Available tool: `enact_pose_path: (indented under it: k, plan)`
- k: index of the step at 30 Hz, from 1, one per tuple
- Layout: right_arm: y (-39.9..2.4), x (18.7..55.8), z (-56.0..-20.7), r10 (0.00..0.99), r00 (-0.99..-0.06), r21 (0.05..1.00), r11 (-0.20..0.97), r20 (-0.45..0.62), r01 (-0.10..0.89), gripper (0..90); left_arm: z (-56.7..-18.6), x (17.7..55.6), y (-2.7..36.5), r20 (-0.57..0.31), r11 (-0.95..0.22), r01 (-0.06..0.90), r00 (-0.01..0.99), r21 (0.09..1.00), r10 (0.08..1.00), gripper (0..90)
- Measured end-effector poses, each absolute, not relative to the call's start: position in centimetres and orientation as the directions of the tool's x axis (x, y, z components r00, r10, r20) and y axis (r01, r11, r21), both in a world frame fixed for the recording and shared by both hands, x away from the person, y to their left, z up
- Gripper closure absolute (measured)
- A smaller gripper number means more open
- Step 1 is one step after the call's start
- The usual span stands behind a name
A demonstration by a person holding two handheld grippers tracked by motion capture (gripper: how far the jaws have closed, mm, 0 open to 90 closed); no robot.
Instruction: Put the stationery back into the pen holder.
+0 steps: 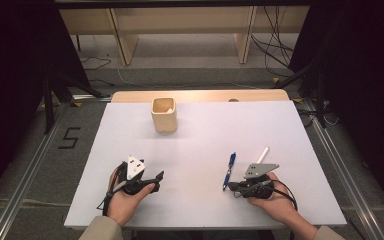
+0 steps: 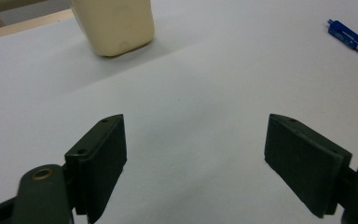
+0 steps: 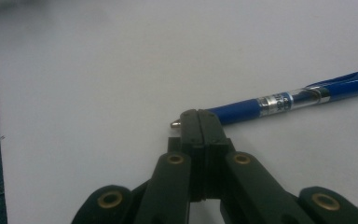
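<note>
My left gripper stands open over the bare white tabletop, with nothing between its jaws. In the high view the left gripper rests near the front left of the table, held in a hand. A cream square cup stands upright at the far middle, and the cup lies ahead and to the left in the left gripper view. A blue pen lies flat on the table. My right gripper is shut, its tips just in front of the pen's point; the right gripper sits at the near end of the blue pen.
A thin white stick-like pen lies just beyond the right gripper's grey plate. The white tabletop ends at a wooden strip at the back. Floor rails, cables and wooden furniture legs lie beyond and beside the table.
</note>
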State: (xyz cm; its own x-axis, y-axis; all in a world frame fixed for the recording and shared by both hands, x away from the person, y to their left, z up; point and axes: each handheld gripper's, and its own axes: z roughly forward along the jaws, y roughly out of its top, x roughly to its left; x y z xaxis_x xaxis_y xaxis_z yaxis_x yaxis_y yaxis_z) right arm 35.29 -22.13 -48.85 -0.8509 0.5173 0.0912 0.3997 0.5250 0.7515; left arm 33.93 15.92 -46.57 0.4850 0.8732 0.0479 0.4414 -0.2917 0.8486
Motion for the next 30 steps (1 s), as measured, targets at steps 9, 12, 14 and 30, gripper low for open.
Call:
enact_pose_path:
  k: [9,12,14,30]
  plan:
    - [-21.67,35.33,-49.06,0.517,-0.852,0.747,0.533,0.085,0.398,90.0,-46.52,33.90,15.71,0.050,-0.293,0.439,0.486,0.850,0.873,21.2]
    - [-21.60,35.40,-49.12,0.514,-0.854,0.747,0.536,0.080,0.393,90.0,-46.55,33.88,15.65,0.048,-0.291,0.439,0.486,0.850,0.873,21.2]
    - [-21.54,35.39,-49.15,0.516,-0.853,0.747,0.536,0.080,0.394,90.0,-46.54,33.88,15.63,0.048,-0.291,0.438,0.487,0.851,0.872,21.2]
    - [-21.22,35.51,-49.25,0.521,-0.850,0.747,0.536,0.074,0.393,90.0,-46.55,33.87,15.49,0.053,-0.298,0.437,0.492,0.849,0.869,21.4]
